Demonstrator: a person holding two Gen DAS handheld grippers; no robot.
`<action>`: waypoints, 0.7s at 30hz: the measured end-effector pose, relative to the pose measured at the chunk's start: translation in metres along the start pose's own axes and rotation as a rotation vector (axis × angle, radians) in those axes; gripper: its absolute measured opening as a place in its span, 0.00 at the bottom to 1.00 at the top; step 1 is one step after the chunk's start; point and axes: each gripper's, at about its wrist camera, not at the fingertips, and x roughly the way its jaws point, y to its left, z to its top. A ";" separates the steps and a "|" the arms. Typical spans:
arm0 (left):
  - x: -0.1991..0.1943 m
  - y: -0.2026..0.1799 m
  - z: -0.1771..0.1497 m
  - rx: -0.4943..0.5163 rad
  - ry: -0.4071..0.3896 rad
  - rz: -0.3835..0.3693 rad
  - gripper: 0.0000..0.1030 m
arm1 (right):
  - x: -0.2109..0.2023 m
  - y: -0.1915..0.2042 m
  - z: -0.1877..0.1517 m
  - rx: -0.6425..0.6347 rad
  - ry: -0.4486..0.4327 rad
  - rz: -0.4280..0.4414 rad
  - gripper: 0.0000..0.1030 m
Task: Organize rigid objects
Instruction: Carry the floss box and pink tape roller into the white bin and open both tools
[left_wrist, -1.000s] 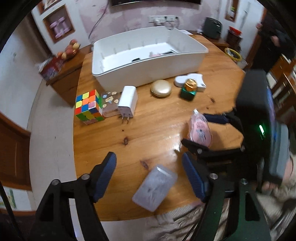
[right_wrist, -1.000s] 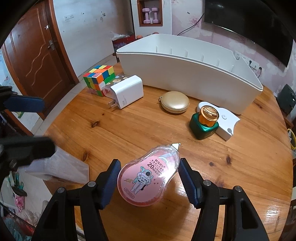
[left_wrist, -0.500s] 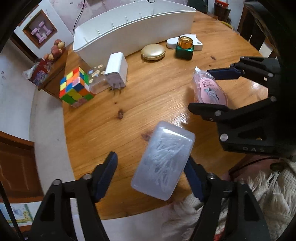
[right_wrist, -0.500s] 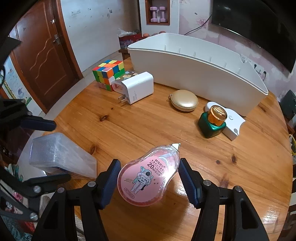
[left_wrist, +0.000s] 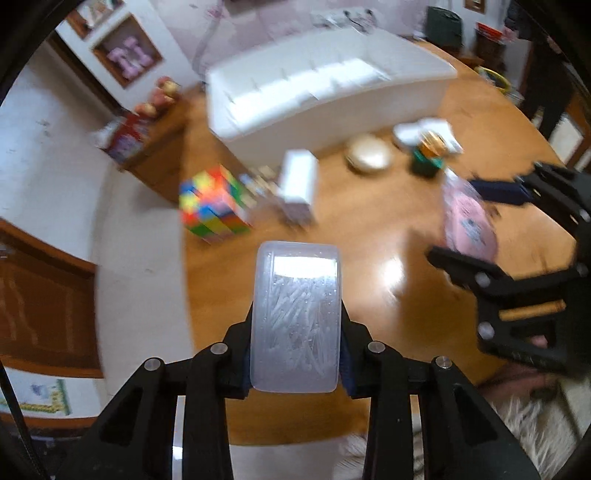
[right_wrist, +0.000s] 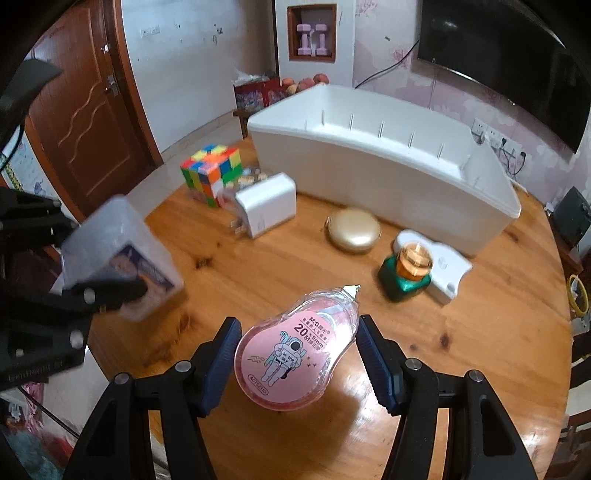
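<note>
Translucent plastic box (left_wrist: 295, 317) of thin white sticks: clamped between both fingers of the left gripper (left_wrist: 295, 343), lifted off the table; in the right wrist view it appears at 9 o'clock, tilted, with a printed label on its underside.

Multicoloured puzzle cube (right_wrist: 211, 172): on the wooden table (right_wrist: 480, 369) at 11 o'clock in the right wrist view, just beside a small clear box with yellow dots (right_wrist: 251, 176).

White plug adapter (right_wrist: 266, 209): lying just right of the cube, prongs facing the near table edge.

Pink correction-tape dispenser (right_wrist: 295, 354), astronaut print, "20 M" label: held at 6 o'clock between the pads of the right gripper (right_wrist: 295, 365), tip pointing to 12 o'clock. Whether it is raised or resting on the wood cannot be told.

Gold round compact (right_wrist: 354, 229): on the table at centre, near the bin's front wall.

White storage bin (right_wrist: 369, 177): long, open-topped, ribbed inside, at 12 to 2 o'clock on the far table side.

Green bottle with amber cap (right_wrist: 408, 273): at 3 o'clock, touching a white flat device (right_wrist: 443, 264) behind it.
</note>
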 end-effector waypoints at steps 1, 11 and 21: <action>-0.005 0.004 0.010 -0.011 -0.020 0.036 0.36 | -0.004 -0.002 0.008 0.004 -0.008 0.003 0.63; -0.021 0.043 0.089 -0.102 -0.105 0.171 0.36 | -0.033 -0.024 0.079 0.041 -0.113 0.008 0.63; 0.005 0.054 0.159 -0.169 -0.112 0.230 0.36 | -0.013 -0.061 0.142 0.122 -0.122 -0.026 0.63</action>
